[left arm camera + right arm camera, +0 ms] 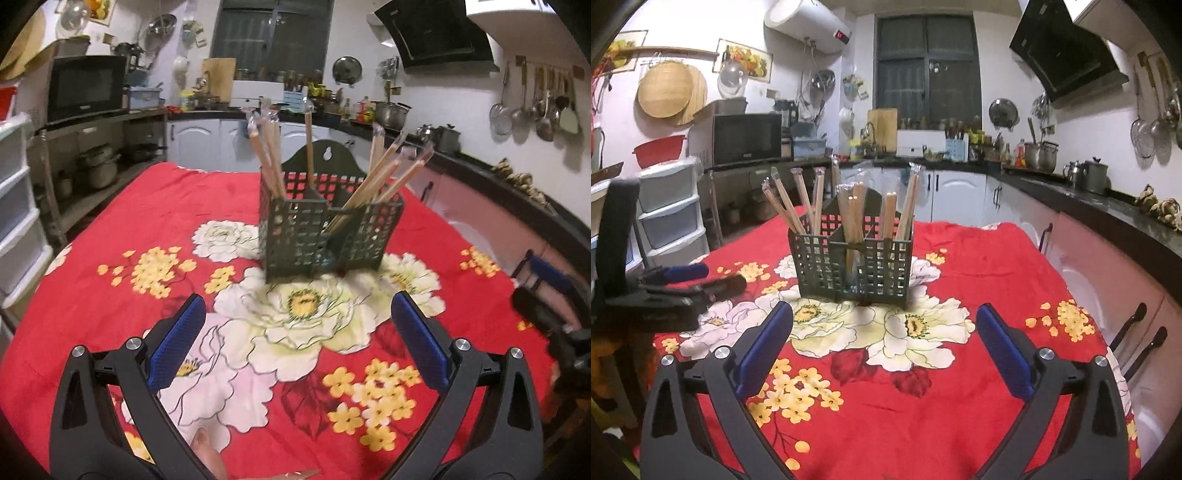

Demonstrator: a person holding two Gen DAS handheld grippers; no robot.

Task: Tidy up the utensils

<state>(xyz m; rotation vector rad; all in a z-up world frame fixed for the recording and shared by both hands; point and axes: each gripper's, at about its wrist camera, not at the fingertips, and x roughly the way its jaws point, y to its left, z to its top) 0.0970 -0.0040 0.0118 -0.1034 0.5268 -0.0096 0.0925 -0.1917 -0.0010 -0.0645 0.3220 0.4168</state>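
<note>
Left wrist view: we are holding the left tongs (297, 332) spread wide and gripping nothing, hovering above the desk (110, 229) just short of the caddy (325, 236). Right wrist view: we are keeping the right tongs (884, 336) equally wide and bare, facing the same caddy (853, 266) from the other side. Wrapped chopsticks (816, 199) are standing tips-up in its compartments, leaning on the lattice walls because the slots are roomy. We are counting one caddy, two tongs, and roughly ten chopstick pairs, though overlaps make that uncertain. No loose utensils are showing on the cloth, so we are judging this fits either sorting finished or regrouping still to come.
</note>
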